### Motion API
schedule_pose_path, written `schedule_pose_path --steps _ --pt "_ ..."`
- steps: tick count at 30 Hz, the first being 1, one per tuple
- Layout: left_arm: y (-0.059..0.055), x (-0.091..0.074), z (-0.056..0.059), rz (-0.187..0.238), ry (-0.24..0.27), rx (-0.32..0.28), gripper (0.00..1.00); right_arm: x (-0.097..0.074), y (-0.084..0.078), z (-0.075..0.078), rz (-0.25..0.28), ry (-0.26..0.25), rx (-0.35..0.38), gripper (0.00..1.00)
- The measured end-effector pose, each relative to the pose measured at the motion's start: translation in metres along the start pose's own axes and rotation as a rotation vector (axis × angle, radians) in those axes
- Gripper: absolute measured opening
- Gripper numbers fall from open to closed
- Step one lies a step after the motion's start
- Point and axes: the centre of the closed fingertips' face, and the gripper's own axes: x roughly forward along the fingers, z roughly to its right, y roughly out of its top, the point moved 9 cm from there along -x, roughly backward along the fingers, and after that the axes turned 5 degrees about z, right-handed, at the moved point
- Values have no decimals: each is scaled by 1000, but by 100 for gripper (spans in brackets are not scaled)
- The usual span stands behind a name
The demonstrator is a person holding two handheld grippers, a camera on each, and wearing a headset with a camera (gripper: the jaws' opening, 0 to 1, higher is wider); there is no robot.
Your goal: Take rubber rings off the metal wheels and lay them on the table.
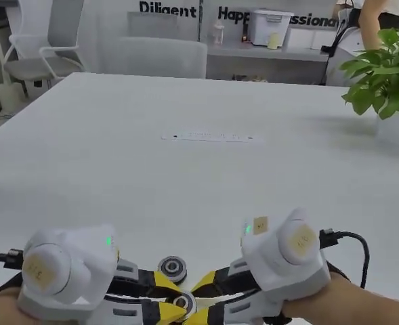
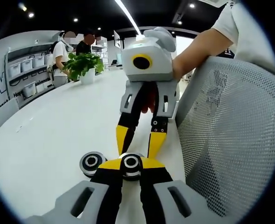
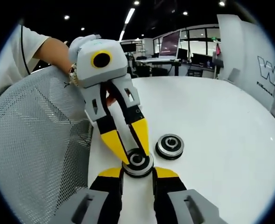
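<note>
Wheel (image 3: pixel 137 160) flat, bore up, between left tool (image 2: pixel 131 164) and right tool (image 3: pixel 138 170)

At the bottom edge the left tongs (image 1: pixel 171 298) and right tongs (image 1: pixel 199 298) meet around one metal wheel (image 1: pixel 182 302) on the white surface (image 1: pixel 199 183), with a second wheel (image 1: pixel 173 267) just beyond and a potted plant (image 1: pixel 383 71) far right.

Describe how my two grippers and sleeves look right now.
The left gripper and right gripper match: rounded white housing with a round tan disc, a green light, grey finger bases, black jaws ending in yellow tips. A black cable leaves the rear of each. The person wears a white short sleeve.
</note>
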Motion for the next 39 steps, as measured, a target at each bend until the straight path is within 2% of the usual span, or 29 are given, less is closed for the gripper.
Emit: schedule_pose_path --steps 5,8,10,11,14,18,21,25,26,29,30,31,33,34,35,36,39 --pt "-1 1 1 2 3 -1 8 -1 0 0 -5 1 -24 19" --pt "-1 1 1 2 4 -1 8 -2 0 0 -27 4 -54 17" --pt "-1 1 2 3 4 -1 8 -3 -1 1 -41 -5 -59 14" --pt "-2 1 2 5 4 -6 8 -4 -2 2 -50 -10 -94 10" --pt "-2 1 2 9 4 -11 8 -4 -2 3 -52 -23 -72 1" --pt "-2 2 2 9 6 -14 8 -3 0 3 -73 -39 -66 0" --pt "-2 2 2 10 5 -14 8 -3 0 4 -83 -51 -4 0" --pt "-2 3 2 14 5 -17 8 -4 -3 4 -76 -41 189 2" --pt "-2 3 2 14 5 -16 8 -4 -4 4 -71 -36 195 4" --pt "-2 3 2 16 6 -18 9 -4 -3 1 -74 -29 162 9" --pt "-2 4 2 17 9 -25 9 -3 -2 1 -90 -38 110 9" --pt "-2 3 2 17 12 -32 9 -2 -1 1 -94 -42 95 9" --pt "-3 3 1 16 22 -34 9 -1 0 1 -94 -56 113 8" --pt "-3 3 0 16 24 -36 9 -2 0 2 -95 -62 108 5" --pt "-3 3 0 17 23 -40 9 -3 1 5 -89 -82 54 0" --pt "-3 3 0 18 23 -40 9 -2 -1 3 -106 -66 65 0" --pt "-3 3 -1 19 24 -40 9 -2 0 3 -100 -76 72 0"
